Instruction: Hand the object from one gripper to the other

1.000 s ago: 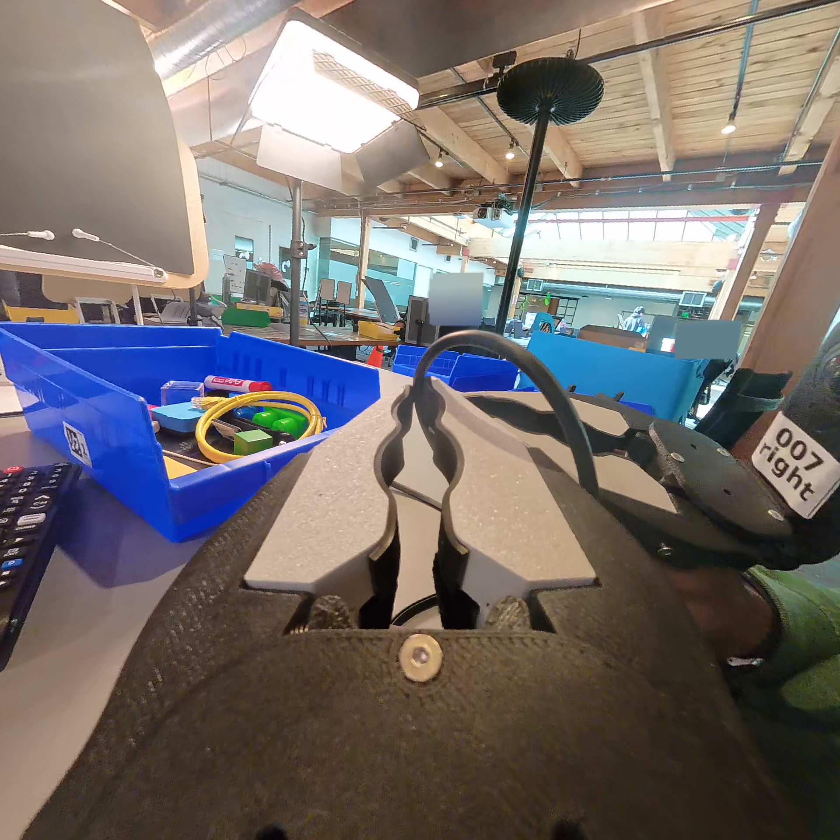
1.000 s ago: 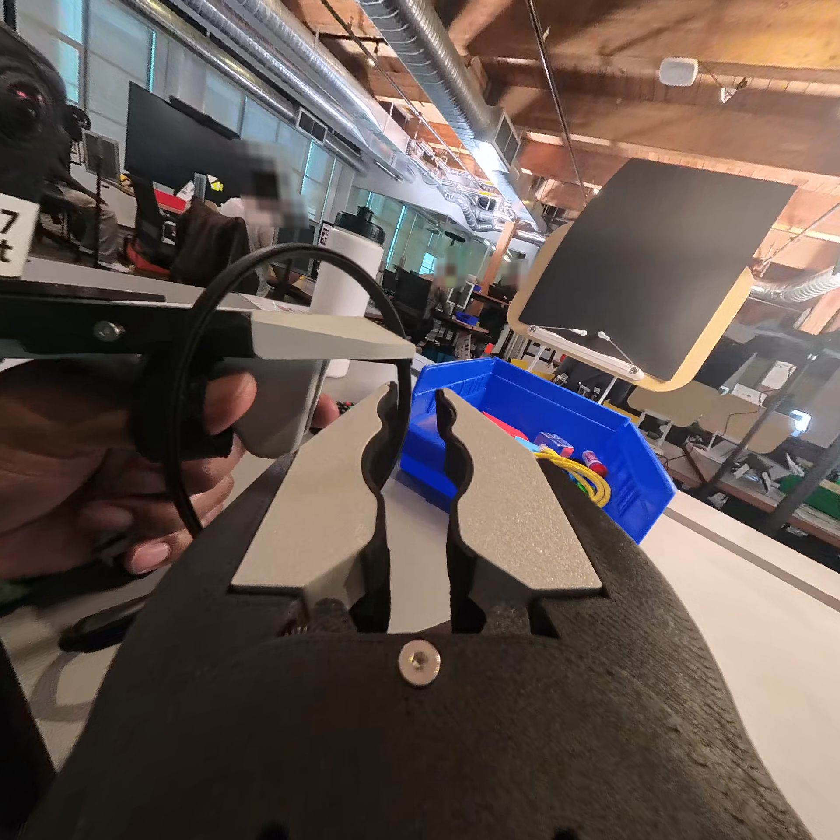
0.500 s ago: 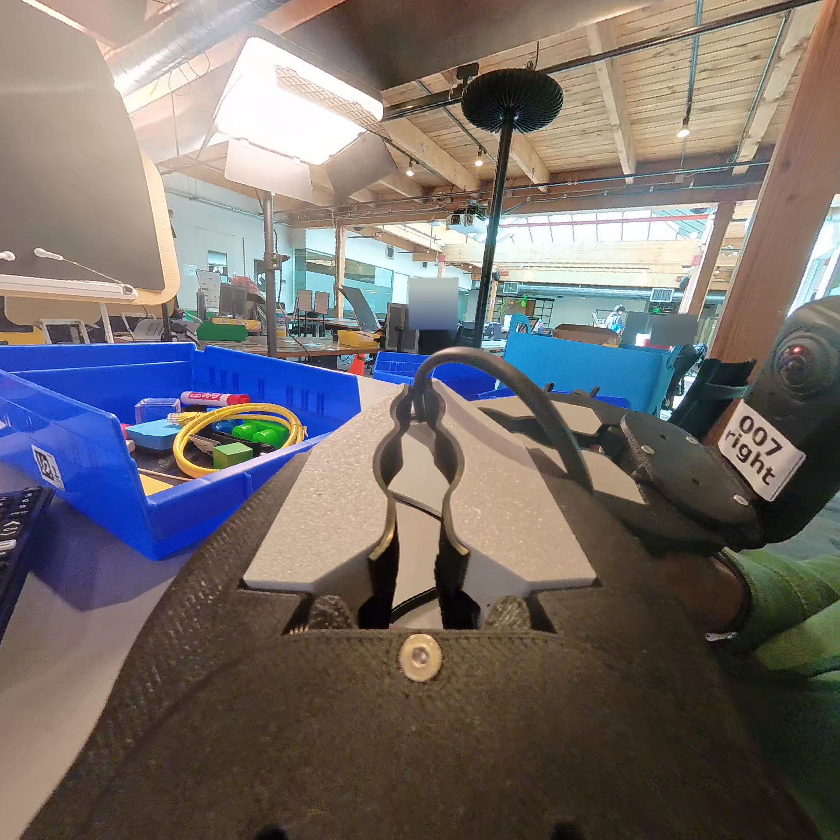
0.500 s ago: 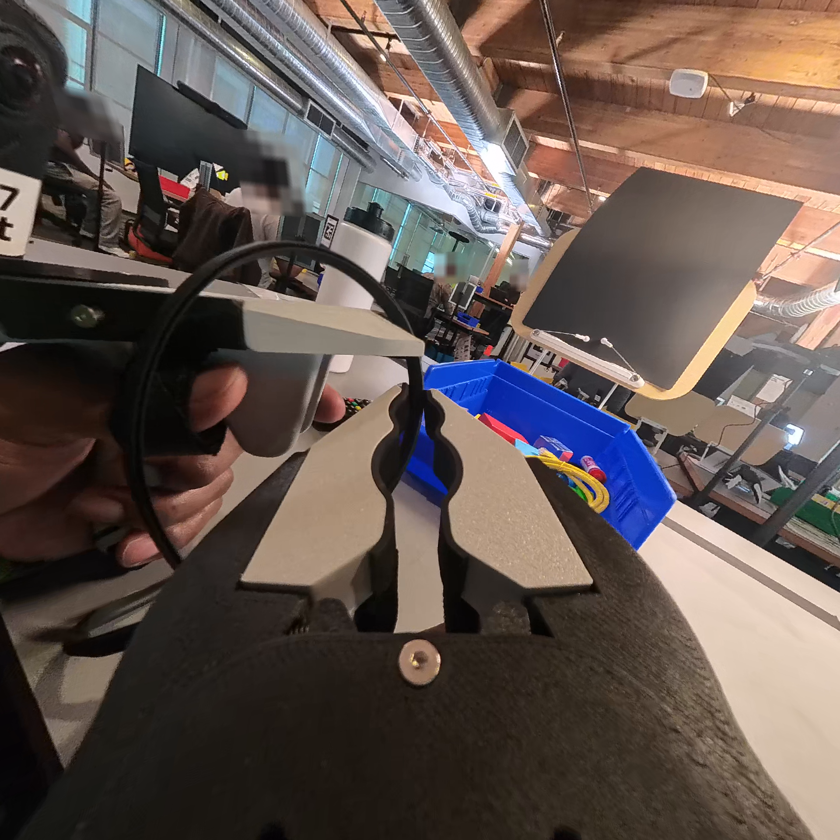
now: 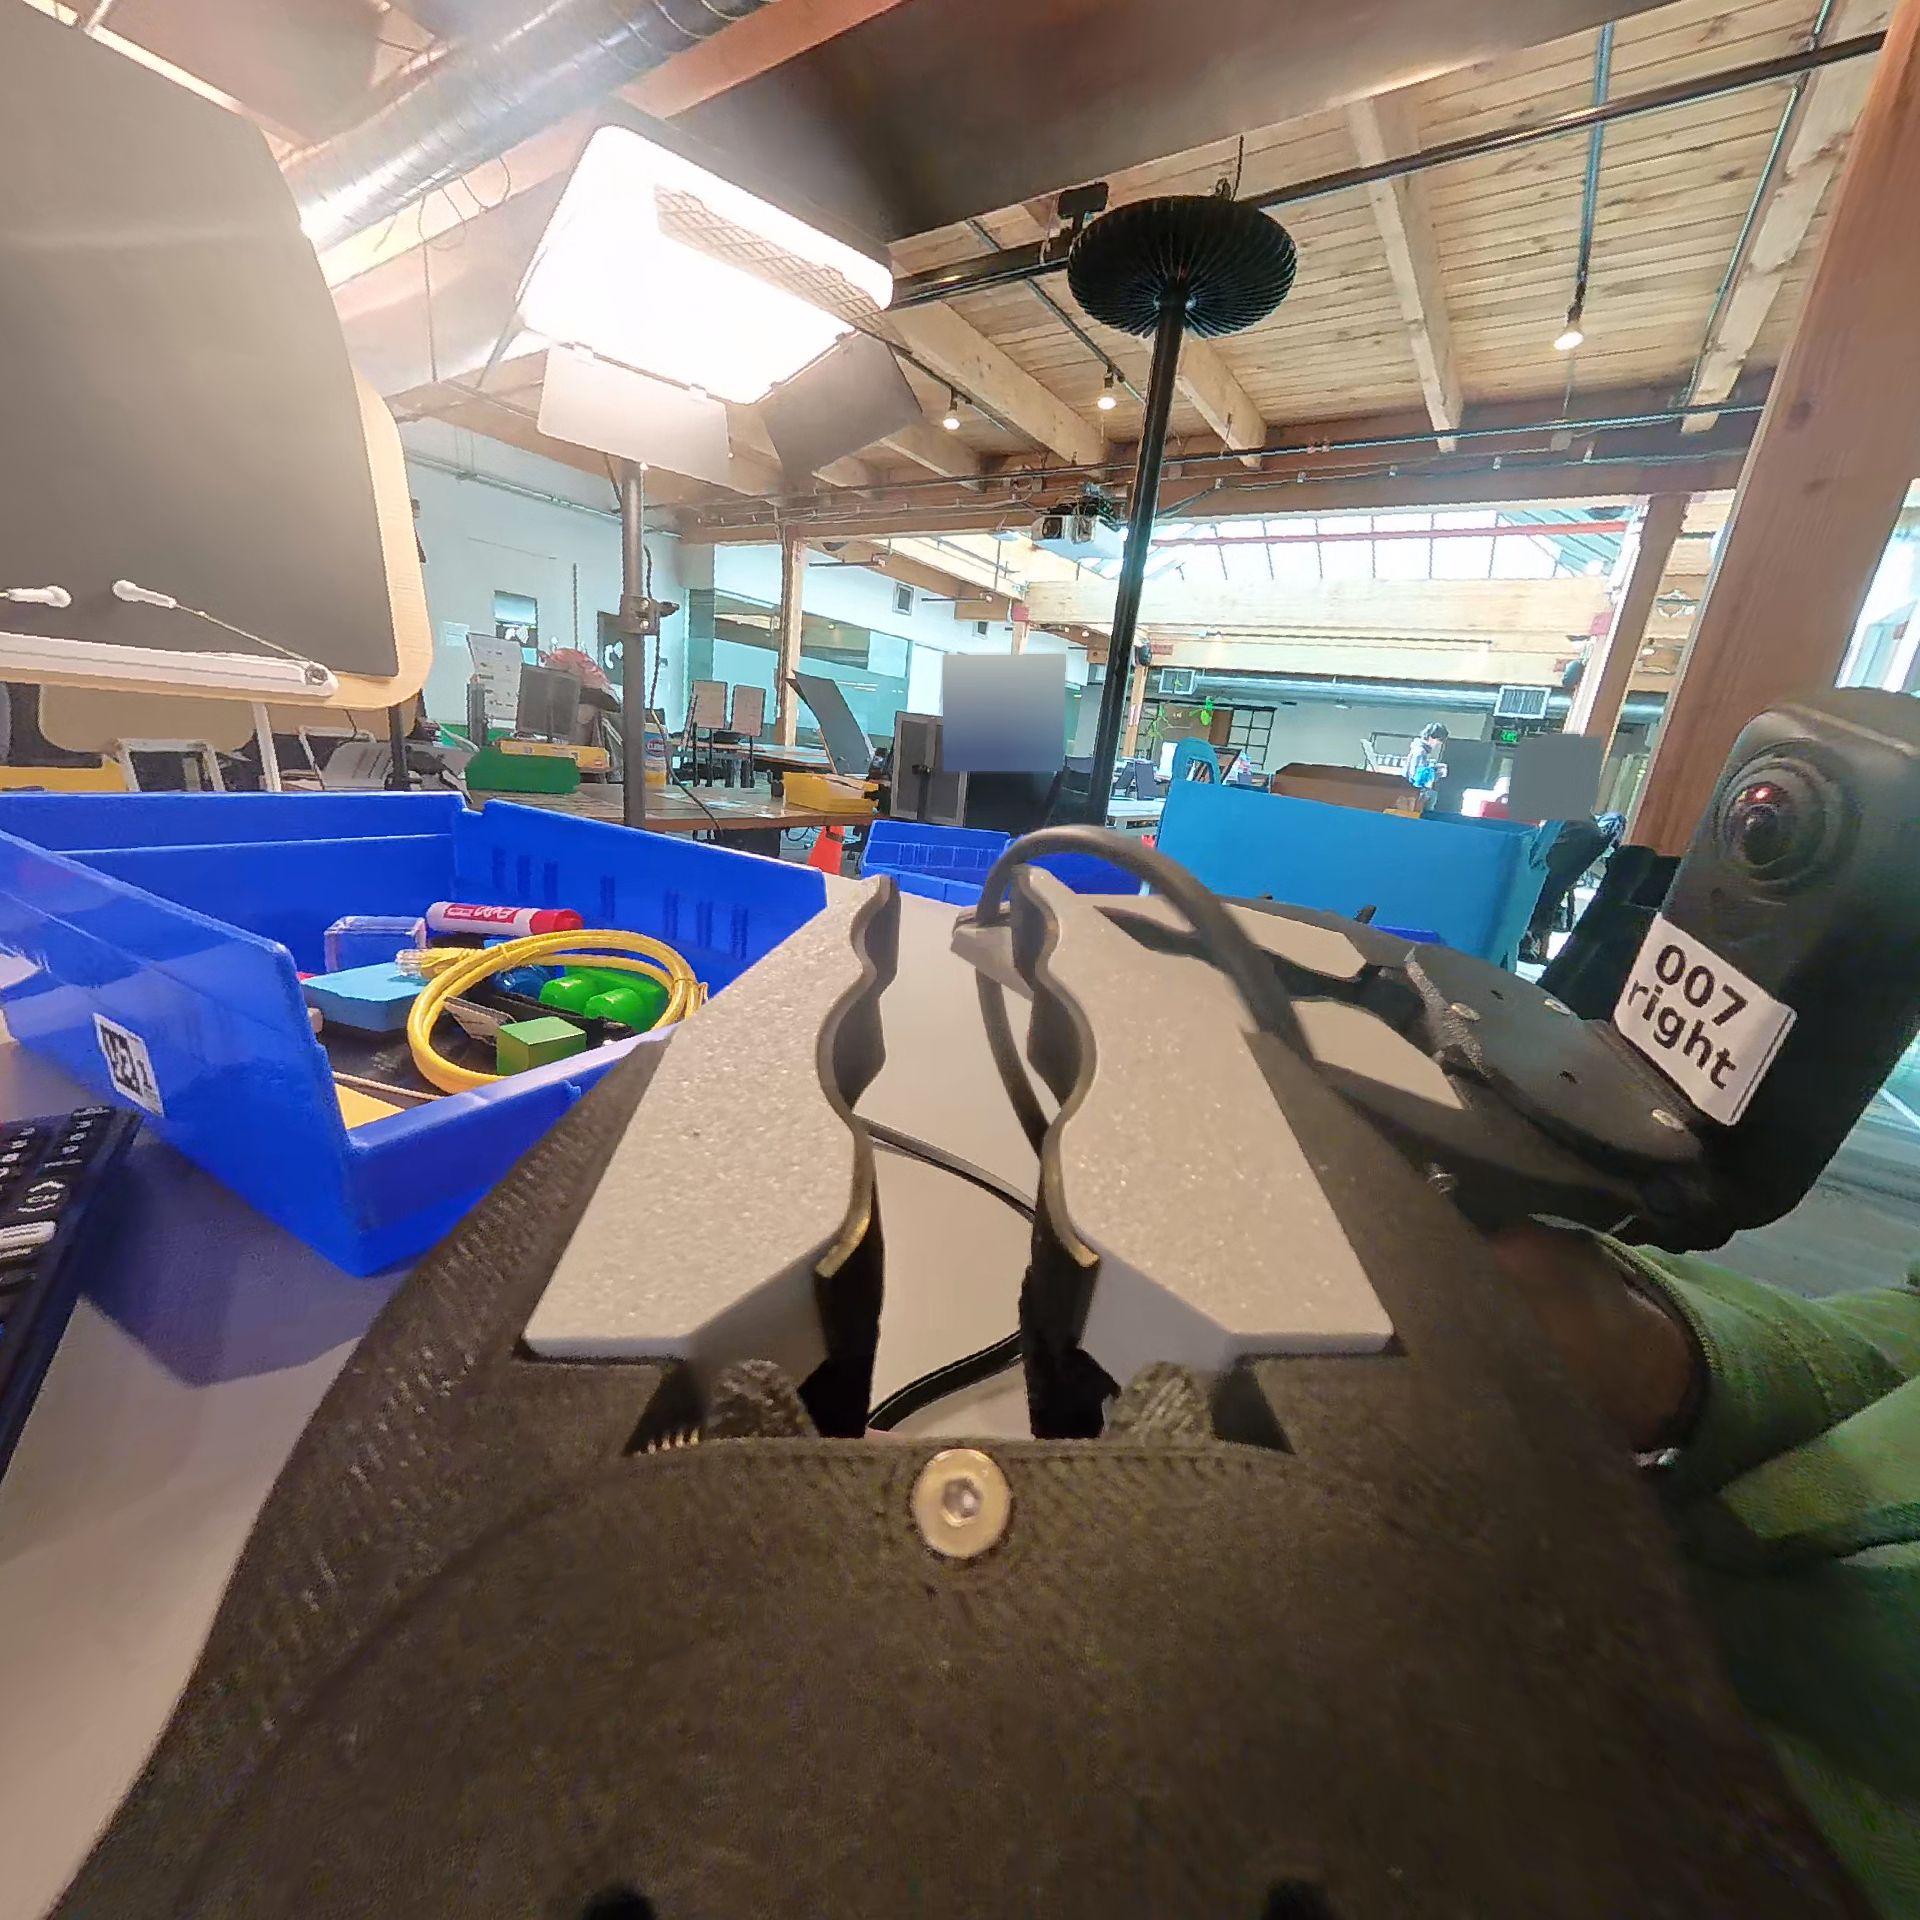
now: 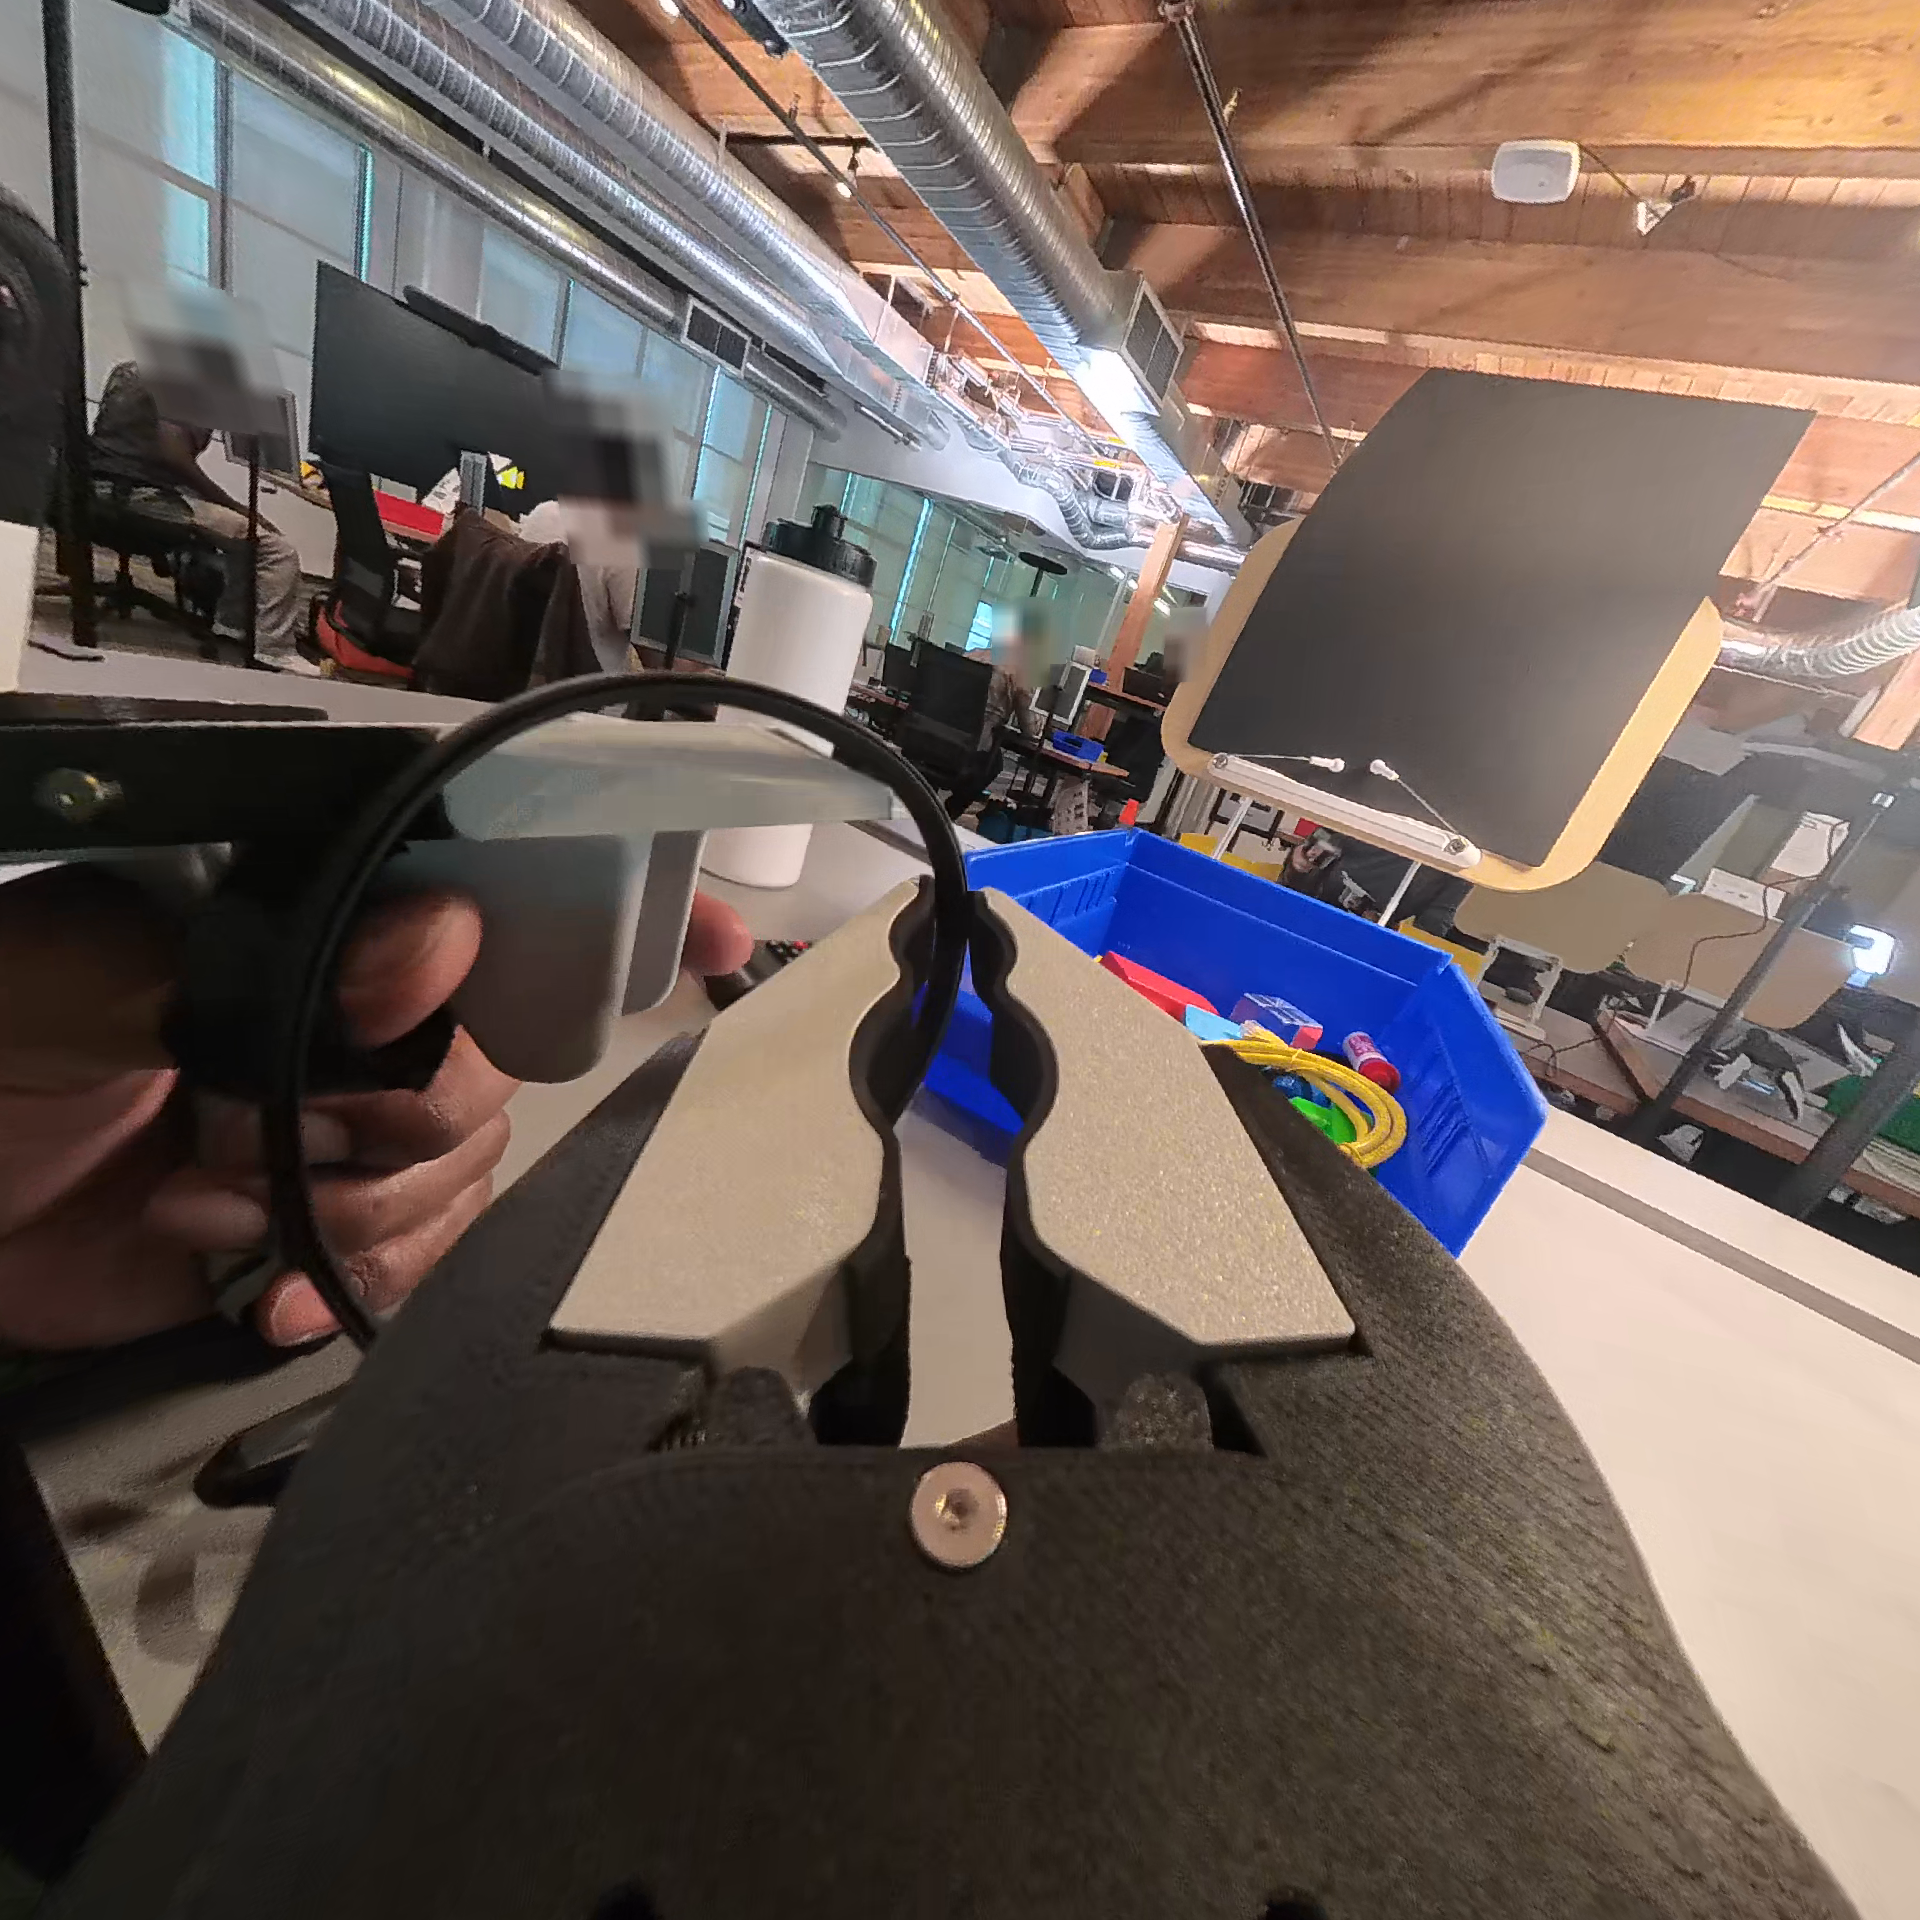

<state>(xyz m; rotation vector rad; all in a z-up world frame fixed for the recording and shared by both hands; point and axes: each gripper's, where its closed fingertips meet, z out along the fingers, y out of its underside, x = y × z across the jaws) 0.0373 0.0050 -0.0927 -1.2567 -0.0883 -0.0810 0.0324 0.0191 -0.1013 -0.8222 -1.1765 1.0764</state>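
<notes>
**Black ring pinched by the right tongs, left tongs spread**

In the left wrist view, the left tongs (image 5: 945,904) filled the lower centre of the frame with their grey fingers (image 5: 748,1101) spread, a clear gap between the tips. The black ring (image 5: 1164,873) arched just past the right-hand fingertip, its thin band running down through the gap close to that finger; whether it touched the finger could not be told. The right tongs (image 5: 987,925) reached in from the right of the frame, tips meeting the ring at the centre, with a camera body (image 5: 1787,904) bearing a white label at the right edge and a green sleeve (image 5: 1808,1423) below it. At the left of the frame a blue bin (image 5: 260,1070) sat on the grey worktop (image 5: 94,1558), holding a yellow cable coil (image 5: 540,987), a green block (image 5: 540,1044) and a red marker (image 5: 504,916). A dark keypad (image 5: 42,1174) lay at the far left edge.

In the right wrist view, the right tongs (image 6: 951,920) sat at the centre with tips pressed together on the black ring (image 6: 312,1039), which stood as a large hoop in the left half of the frame, its right side caught between the tips. The left tongs (image 6: 665,800) came in from the left edge, seen side-on, with the hoop looping around one grey finger; a hand (image 6: 239,1122) gripped the handle below. The blue bin (image 6: 1455,1049) lay to the right of centre on the worktop (image 6: 1714,1455), and a white bottle (image 6: 795,707) stood behind, above centre
</notes>
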